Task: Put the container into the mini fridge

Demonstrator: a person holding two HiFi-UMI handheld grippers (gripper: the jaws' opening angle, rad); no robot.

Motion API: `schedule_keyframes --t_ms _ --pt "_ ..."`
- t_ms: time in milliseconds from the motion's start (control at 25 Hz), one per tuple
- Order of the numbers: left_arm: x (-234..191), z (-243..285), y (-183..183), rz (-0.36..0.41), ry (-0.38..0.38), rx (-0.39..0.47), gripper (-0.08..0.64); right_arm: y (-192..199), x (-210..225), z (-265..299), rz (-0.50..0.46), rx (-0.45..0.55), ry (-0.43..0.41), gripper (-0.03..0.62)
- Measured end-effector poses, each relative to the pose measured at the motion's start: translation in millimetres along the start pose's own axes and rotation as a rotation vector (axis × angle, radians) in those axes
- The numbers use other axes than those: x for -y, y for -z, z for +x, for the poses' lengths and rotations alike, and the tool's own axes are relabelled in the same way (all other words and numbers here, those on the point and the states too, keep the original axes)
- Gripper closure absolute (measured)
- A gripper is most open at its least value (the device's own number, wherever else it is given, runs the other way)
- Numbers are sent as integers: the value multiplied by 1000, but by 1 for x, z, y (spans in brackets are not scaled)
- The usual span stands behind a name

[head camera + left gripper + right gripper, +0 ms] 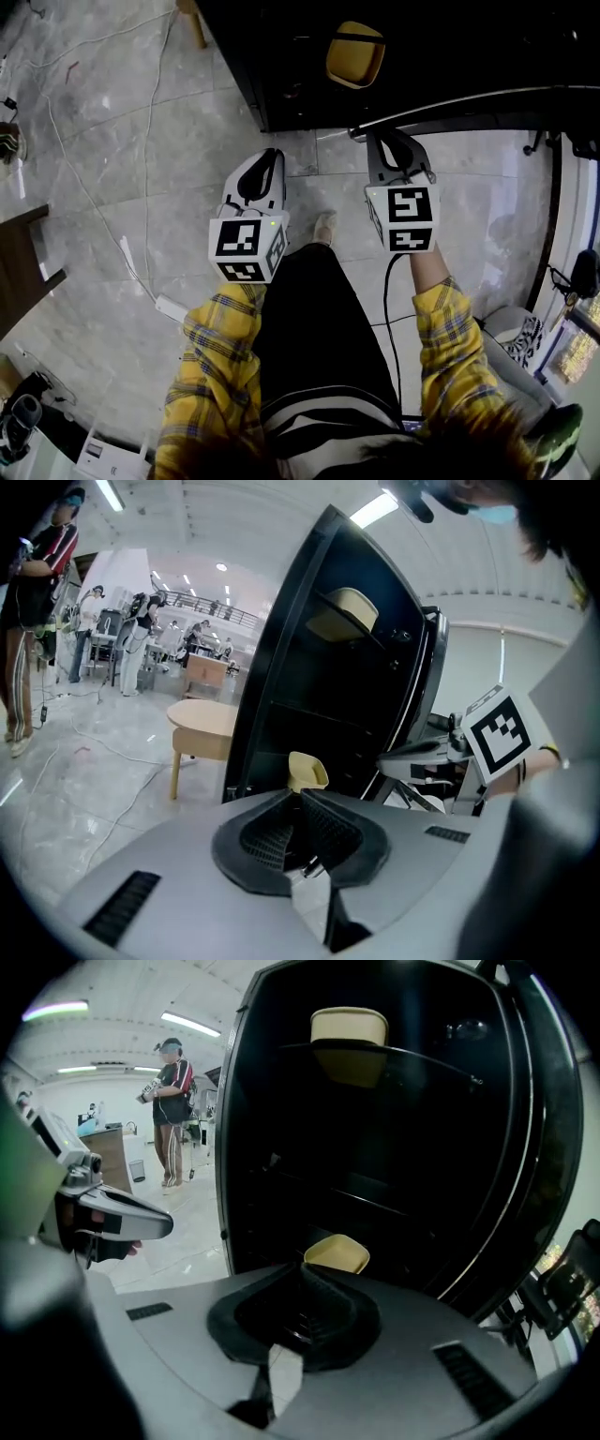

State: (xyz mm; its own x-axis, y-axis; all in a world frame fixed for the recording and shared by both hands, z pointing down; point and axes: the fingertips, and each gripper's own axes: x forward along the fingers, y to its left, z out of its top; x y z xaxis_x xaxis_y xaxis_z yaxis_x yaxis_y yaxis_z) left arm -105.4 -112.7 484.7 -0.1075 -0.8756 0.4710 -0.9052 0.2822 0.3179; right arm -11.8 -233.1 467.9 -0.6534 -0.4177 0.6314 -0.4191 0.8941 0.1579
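A black mini fridge (281,56) stands open in front of me. A yellow container (354,53) rests on its upper glass shelf, also seen in the left gripper view (349,611) and the right gripper view (349,1030). Lower inside, a second yellow container (337,1252) shows just past my jaw tips. My left gripper (270,157) hangs over the floor before the fridge, its jaws together with nothing between them (300,792). My right gripper (386,139) is close to the fridge's front edge, jaws shut and empty (305,1269).
The open fridge door (487,98) runs off to the right. Cables (94,197) and a power strip (171,307) lie on the marble floor at the left. A wooden stool (202,726) stands left of the fridge. A person (173,1101) stands in the background.
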Motion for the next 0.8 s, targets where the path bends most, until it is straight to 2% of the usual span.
schedule_keyframes --t_ms 320,520,800 --pt "2 -41 -21 -5 -9 28 526 0 -18 -46 65 12 23 565" --pt "8 -60 -31 41 16 34 526 -4 -30 -71 153 7 35 566" --pt "7 -83 -46 47 -10 64 526 -3 -34 -108 252 30 74 566"
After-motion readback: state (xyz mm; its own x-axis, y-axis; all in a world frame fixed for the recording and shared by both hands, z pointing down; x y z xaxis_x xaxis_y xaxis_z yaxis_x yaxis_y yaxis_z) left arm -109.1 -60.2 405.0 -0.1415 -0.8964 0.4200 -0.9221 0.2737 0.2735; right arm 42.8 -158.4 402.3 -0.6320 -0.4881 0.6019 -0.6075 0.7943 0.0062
